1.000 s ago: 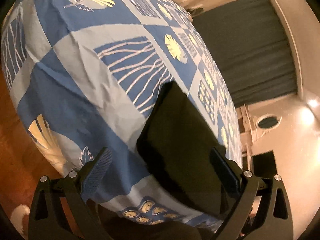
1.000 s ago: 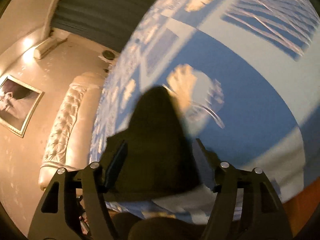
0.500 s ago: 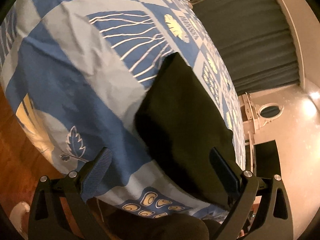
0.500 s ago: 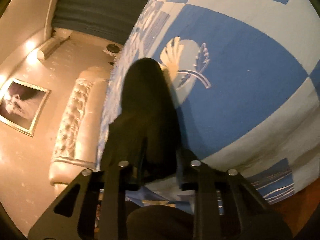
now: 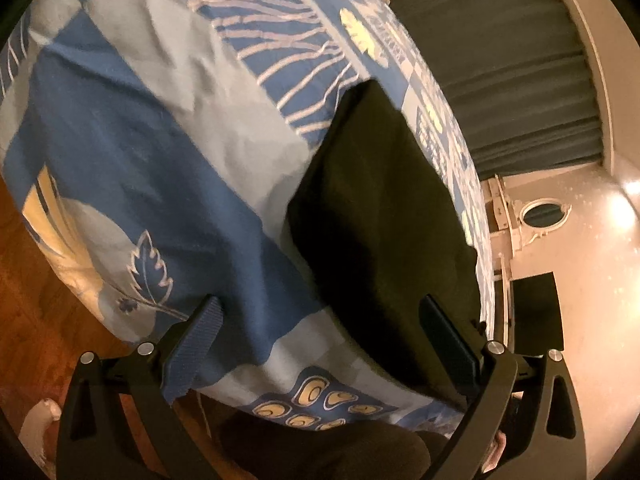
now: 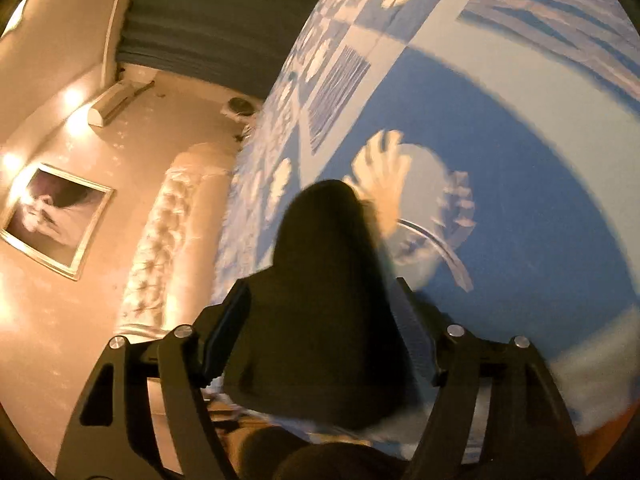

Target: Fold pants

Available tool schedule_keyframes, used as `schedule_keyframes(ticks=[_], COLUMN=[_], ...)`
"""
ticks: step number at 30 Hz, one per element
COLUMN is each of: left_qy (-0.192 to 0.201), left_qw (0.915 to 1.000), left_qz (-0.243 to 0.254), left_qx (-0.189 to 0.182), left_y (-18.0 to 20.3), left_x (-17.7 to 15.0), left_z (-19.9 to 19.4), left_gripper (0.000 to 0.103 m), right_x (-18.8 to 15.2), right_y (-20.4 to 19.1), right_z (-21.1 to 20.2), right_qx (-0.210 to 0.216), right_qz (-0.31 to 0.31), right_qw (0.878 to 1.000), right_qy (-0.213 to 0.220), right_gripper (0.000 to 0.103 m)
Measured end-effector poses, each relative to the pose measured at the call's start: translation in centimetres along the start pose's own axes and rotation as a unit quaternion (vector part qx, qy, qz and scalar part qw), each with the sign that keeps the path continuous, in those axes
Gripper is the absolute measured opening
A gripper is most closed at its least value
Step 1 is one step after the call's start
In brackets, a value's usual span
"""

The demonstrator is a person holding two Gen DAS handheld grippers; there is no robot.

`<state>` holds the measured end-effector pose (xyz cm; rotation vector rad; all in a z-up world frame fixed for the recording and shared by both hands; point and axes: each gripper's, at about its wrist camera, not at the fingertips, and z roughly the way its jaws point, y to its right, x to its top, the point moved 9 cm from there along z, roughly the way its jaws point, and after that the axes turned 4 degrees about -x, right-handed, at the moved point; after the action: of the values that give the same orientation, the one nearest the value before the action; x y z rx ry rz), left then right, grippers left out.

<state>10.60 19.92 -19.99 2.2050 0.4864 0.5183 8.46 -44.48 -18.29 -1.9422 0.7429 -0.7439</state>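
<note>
Through the left wrist camera we see the black pants [image 5: 384, 224] lying as a folded, roughly rectangular bundle on the bed, near its edge, over a blue patterned bedspread [image 5: 168, 168] printed with leaves and wavy lines. Our left gripper [image 5: 320, 320] stands wide open and holds nothing; its right finger hangs over the near corner of the bundle, its left finger over bare bedspread, and we cannot tell whether either touches the cloth. A dark curtain [image 5: 520, 80] and a wooden floor [image 5: 32, 288] frame the bed. Through the right wrist camera, which is blurred, the pants [image 6: 320, 300] rise as a dark, tapering mound between the fingers of our right gripper [image 6: 320, 304]. Its jaws are opening, with the fabric between them but the pads apparently no longer pressing on it. A padded headboard [image 6: 160, 248] and a framed picture [image 6: 56, 220] show beyond. The fold looks nearly finished, so the risks are small ones. If the ribbed pad drags on the fabric as we draw the right gripper away, the top layer may lift and the fold spring open. The bundle sits close to the bed's edge, so a careless nudge from either gripper could push it toward the floor.
</note>
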Motion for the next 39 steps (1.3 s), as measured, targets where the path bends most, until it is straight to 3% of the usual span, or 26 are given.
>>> schedule_keyframes(ticks=[3, 9, 11, 13, 16, 21, 26, 30, 31, 35, 39], left_qy=[-0.014, -0.005, 0.0, 0.004, 0.007, 0.009, 0.018, 0.033, 0.041, 0.054, 0.044], left_qw=[0.9999, 0.9999, 1.0, 0.9999, 0.9999, 0.9999, 0.9998, 0.9988, 0.9979, 0.9963, 0.9954], left_qz=[-0.008, -0.009, -0.009, -0.011, -0.013, -0.006, 0.006, -0.017, -0.024, -0.028, -0.037], left_qx=[0.003, -0.002, -0.002, -0.002, -0.002, -0.001, -0.005, -0.033, -0.045, -0.061, -0.076], left_y=[-0.6, -1.0, -1.1, -1.1, -1.3, -0.9, -0.4, 0.0, 0.2, 0.7, 0.9], left_x=[-0.5, -0.3, -0.1, 0.1, 0.2, 0.2, 0.8, 1.9, 2.4, 4.1, 5.5], left_z=[0.7, 0.1, -0.2, -0.5, -0.7, -0.7, -1.4, -2.4, -2.8, -3.3, -2.2], left_gripper=[0.097, 0.097, 0.097, 0.097, 0.097, 0.097, 0.097, 0.097, 0.097, 0.097, 0.097], right_x=[1.1, 3.6, 3.9, 4.0, 4.2, 4.5, 4.2, 4.0, 3.7, 0.8, -1.2], right_y=[-0.4, -0.6, -0.4, 0.2, 1.1, 2.3, 2.5, 1.1, 0.4, -1.7, -2.7], right_z=[1.9, 3.8, 4.0, 4.3, 4.2, 4.3, 3.8, 1.5, 1.1, 0.0, -0.9], right_qx=[0.0, 0.03, 0.031, 0.012, -0.004, -0.039, -0.044, -0.08, -0.083, -0.1, -0.101], right_qz=[-0.01, 0.012, 0.014, 0.008, 0.003, 0.003, 0.0, -0.014, -0.022, -0.066, -0.069], right_qw=[1.0, 0.999, 0.999, 0.999, 0.999, 0.998, 0.998, 0.997, 0.996, 0.992, 0.992], right_qy=[-0.023, -0.041, -0.043, -0.052, -0.052, -0.04, -0.043, 0.007, 0.017, 0.028, 0.043], right_gripper=[0.072, 0.071, 0.065, 0.045, 0.029, 0.022, 0.026, 0.058, 0.06, 0.067, 0.07])
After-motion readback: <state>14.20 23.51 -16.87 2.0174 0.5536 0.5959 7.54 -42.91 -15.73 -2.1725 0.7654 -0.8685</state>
